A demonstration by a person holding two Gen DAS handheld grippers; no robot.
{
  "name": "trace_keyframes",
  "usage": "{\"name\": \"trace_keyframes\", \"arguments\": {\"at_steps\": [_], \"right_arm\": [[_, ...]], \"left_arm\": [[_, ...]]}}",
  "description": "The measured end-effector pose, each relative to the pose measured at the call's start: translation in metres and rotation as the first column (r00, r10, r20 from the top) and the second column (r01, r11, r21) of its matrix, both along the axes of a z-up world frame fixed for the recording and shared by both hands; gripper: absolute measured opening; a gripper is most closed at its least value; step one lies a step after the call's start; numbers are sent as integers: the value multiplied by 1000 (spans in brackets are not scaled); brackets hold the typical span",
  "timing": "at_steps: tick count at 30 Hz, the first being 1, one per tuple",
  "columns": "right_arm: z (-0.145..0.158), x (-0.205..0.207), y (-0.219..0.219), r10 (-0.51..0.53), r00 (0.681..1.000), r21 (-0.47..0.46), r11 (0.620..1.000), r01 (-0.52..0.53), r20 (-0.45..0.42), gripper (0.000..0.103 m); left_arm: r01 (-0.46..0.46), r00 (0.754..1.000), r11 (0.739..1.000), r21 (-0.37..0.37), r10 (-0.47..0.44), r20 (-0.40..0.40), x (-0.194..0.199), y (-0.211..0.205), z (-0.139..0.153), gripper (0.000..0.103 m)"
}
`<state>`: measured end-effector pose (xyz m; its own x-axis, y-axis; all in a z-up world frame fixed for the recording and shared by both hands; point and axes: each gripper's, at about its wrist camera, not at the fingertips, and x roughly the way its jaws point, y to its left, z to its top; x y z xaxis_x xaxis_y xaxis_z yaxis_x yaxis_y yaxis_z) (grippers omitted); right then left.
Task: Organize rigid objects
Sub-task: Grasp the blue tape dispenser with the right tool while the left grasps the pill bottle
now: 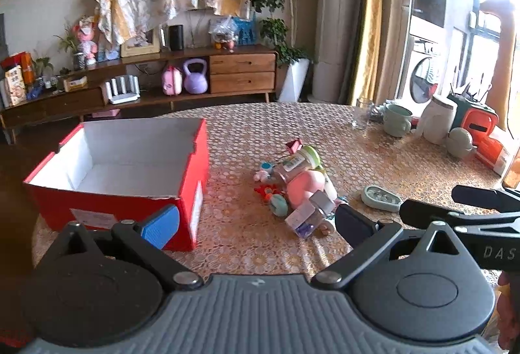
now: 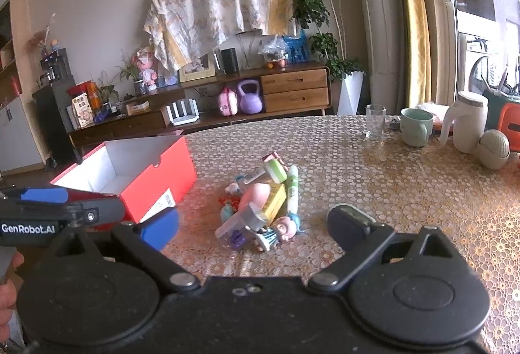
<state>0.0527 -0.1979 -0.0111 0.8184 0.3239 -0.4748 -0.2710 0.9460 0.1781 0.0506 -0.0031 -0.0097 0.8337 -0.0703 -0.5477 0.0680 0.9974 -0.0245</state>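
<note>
A heap of small toys and bottles [image 1: 300, 188] [image 2: 263, 207] lies in the middle of the patterned table: a pink egg shape [image 2: 255, 196], a green-capped bottle [image 1: 305, 159], a clear plastic case [image 1: 305, 214], little figures. An empty red box [image 1: 130, 172] [image 2: 136, 178] with a white inside stands to the left of the heap. My left gripper [image 1: 256, 227] hovers open near the table's front edge, nothing between its fingers. My right gripper [image 2: 253, 230] is open too, just short of the heap. A small grey-green clock-like object [image 1: 380, 198] [image 2: 352, 212] lies right of the heap.
At the table's far right stand a glass [image 2: 375, 120], a green mug [image 2: 416, 126], a white jug [image 2: 466, 123], a round green container [image 2: 492, 149] and an orange box [image 1: 484, 136]. Behind the table is a wooden sideboard [image 2: 292, 90]. A person's hand [image 2: 8, 289] shows at the left.
</note>
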Motion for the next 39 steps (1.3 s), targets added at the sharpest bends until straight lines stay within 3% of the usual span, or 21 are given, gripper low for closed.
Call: {"name": "trace_keyframes", "arguments": {"at_steps": [4,12,18,22,25,34,39], "right_arm": [[-7,14,-13,-29,999,6,1000,30,-18,97],[-31,53,-37,-29,998,-77,997,24,-64,95],[-55,90,-48,24,991,-107,993,-39,-135,92],[-69,110,-54,61,985,-127,989,-82,-162,92],[-79,126,-57,77,979,-144,984,-105,-189,86],[-100,158,-64,152,962,-202,959,-199,-226,82],[-108,173,-67,184,950,-198,951,-237,-254,80]], "left_arm": [[31,999,999,13,-30,-15,19,-9,-7,103],[83,994,997,4,-83,-71,64,-30,-34,103],[117,982,993,-8,-117,-145,98,-45,-61,103],[138,977,990,29,-131,-167,115,-52,-79,103],[129,972,990,59,-114,-204,126,-55,-94,102],[168,957,986,22,-158,-245,144,-51,-116,101],[168,946,986,-24,-168,-277,152,-49,-122,90]]}}
